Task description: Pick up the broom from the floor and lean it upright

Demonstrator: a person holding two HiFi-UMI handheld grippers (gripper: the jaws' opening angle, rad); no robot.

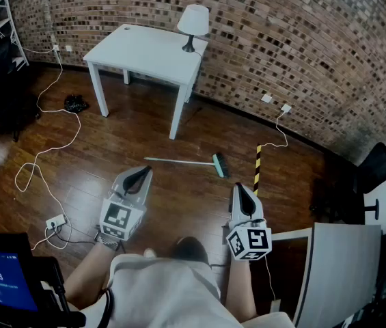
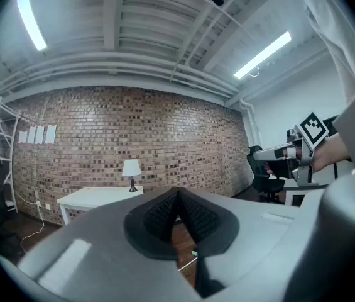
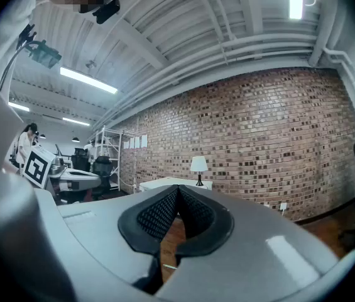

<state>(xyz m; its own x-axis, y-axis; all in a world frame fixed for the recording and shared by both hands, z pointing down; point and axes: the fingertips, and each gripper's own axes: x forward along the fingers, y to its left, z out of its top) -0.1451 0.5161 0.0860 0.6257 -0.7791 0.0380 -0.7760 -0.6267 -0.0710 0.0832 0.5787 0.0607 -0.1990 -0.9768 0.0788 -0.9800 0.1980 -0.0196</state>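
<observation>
The broom (image 1: 191, 162) lies flat on the wooden floor ahead of me, its pale handle pointing left and its green head (image 1: 219, 165) at the right. My left gripper (image 1: 140, 176) is held level, nearer to me than the handle, jaws shut and empty. My right gripper (image 1: 239, 190) is level too, short of the broom head, jaws shut with nothing between them. In the left gripper view the pads (image 2: 178, 197) meet at the tips; in the right gripper view the pads (image 3: 178, 192) meet likewise. The broom is hidden in both gripper views.
A white table (image 1: 146, 49) with a white lamp (image 1: 193, 23) stands against the brick wall. White cables (image 1: 39, 159) and a power strip (image 1: 56, 222) lie on the floor at left. A black-and-yellow striped post (image 1: 257, 169) is right of the broom; a grey desk (image 1: 346, 265) at right.
</observation>
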